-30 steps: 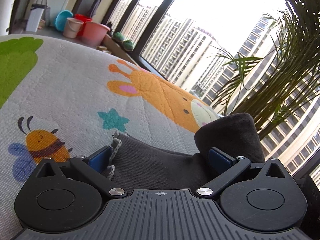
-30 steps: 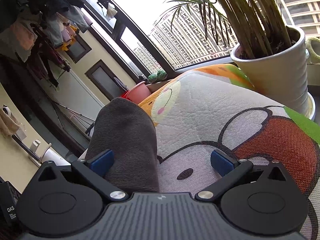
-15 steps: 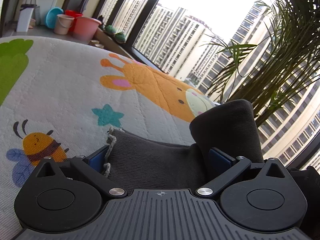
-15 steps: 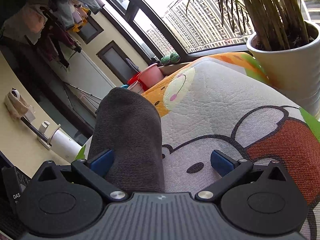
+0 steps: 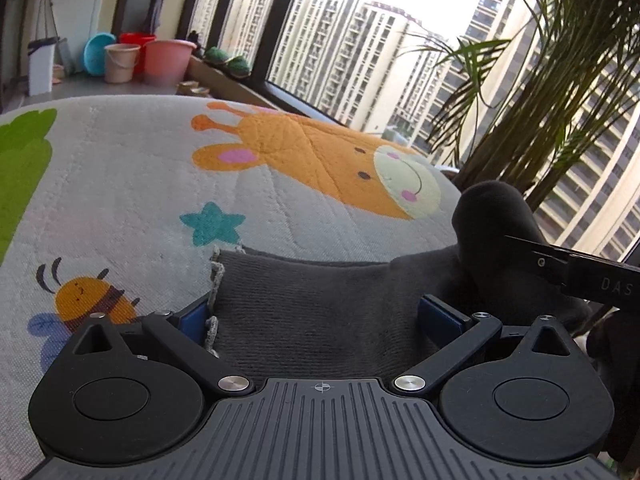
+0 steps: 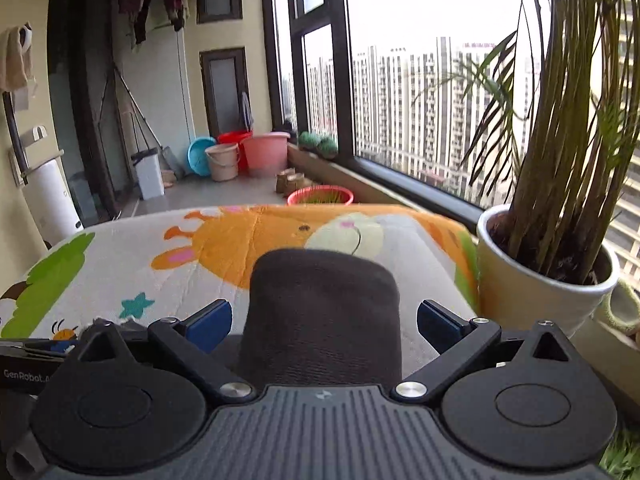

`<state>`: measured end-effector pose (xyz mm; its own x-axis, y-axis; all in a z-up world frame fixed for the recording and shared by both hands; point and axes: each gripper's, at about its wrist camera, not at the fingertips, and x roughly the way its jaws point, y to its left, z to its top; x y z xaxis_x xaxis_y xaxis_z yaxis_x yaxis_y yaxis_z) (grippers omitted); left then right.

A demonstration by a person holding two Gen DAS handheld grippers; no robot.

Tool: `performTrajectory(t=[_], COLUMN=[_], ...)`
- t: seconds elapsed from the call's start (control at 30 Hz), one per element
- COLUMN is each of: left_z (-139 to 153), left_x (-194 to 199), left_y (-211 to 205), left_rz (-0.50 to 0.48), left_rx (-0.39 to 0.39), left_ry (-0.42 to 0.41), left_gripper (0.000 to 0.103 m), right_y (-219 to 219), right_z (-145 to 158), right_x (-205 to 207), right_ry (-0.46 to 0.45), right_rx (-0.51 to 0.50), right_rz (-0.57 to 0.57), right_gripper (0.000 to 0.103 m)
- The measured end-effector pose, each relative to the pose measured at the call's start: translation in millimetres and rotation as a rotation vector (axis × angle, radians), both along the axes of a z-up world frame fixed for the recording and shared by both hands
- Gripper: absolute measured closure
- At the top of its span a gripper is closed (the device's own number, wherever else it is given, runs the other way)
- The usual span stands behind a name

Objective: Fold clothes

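Sock (image 5: 320, 300) fold: both grippers, left (image 5: 320, 316) and right (image 6: 324, 324), gape wide around cloth, clamping nothing; I'd pinch before lifting.

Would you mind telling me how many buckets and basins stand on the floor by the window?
5: blue basin, beige bucket, red bucket, pink bucket, red basin nearer; others may be hidden.

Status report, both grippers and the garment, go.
Left gripper open, dark grey garment between its fingers. Right gripper open, garment fold bulging between. Plant pot close on the right.
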<state>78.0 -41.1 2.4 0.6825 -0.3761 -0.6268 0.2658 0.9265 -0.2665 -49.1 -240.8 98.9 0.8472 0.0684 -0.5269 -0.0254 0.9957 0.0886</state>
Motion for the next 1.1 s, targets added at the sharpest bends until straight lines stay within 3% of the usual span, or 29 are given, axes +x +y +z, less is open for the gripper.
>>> performTrajectory(t=[0.07,0.2,0.23,0.27,0.3,0.37,0.4,0.43,0.57,0.73,0.8,0.83,0.9,0.93,1.0,1.1], left_z=[-1.0,-3.8,-3.7,-3.4,-2.1,1.4,4.2,7.1,28.0,79.0,86.3,88.3,86.3,80.0,64.1,35.8], left_x=[1.0,1.9,-0.1,-1.9,-2.8,-5.0,-6.1,-7.2,-12.6,-38.8,-49.5,-55.1,-63.2,-62.8,-56.5,-41.4], left_y=[-7.8,-19.5,-19.7,-19.0,-16.1,-5.5,3.5,12.5,65.9,139.3,150.1,153.2,148.9,139.6,117.5,84.2], left_rz=[0.005,0.013,0.007,0.001,-0.002,0.011,0.035,0.059,0.244,0.533,0.572,0.578,0.536,0.480,0.361,0.227], left_rx=[0.047,0.126,0.130,0.130,0.119,0.093,0.091,0.088,0.149,0.186,0.156,0.138,0.100,0.079,0.022,-0.034], left_ry=[-0.001,-0.022,-0.039,-0.054,-0.063,-0.081,-0.093,-0.105,-0.171,-0.312,-0.320,-0.322,-0.321,-0.312,-0.284,-0.235], left_gripper=[0.000,0.001,0.011,0.031,0.037,0.057,0.061,0.075,0.081,0.077,0.067,0.056,0.040,0.027,0.011,0.009], right_y=[-7.3,-26.0,-25.9,-25.7,-25.6,-19.4,-13.8,-7.6,15.0,55.2,60.1,60.2,58.1,52.1,29.5,1.9], right_z=[-12.4,-39.1,-38.9,-38.7,-38.5,-28.8,-25.0,-21.3,-6.1,19.2,25.7,27.3,25.4,22.8,20.6,27.5], right_x=[1.8,-4.8,-6.8,-8.9,-10.9,-11.4,-11.3,-10.1,-1.0,12.0,14.6,13.9,7.5,2.6,-7.8,-24.6], right_ry=[0.049,0.117,0.111,0.105,0.099,0.098,0.101,0.101,0.142,0.145,0.094,0.053,-0.026,-0.059,-0.063,-0.069], right_rx=[0.029,0.193,0.198,0.203,0.208,0.202,0.172,0.151,0.261,0.571,0.569,0.498,0.263,0.179,0.177,0.232], right_rz=[0.006,0.042,0.055,0.067,0.080,0.103,0.110,0.117,0.208,0.448,0.432,0.377,0.192,0.127,0.068,0.029], right_gripper=[0.003,0.003,0.004,0.007,0.025,0.035,0.039,0.042,0.048,0.049,0.045,0.038,0.032,0.032,0.032,0.032])
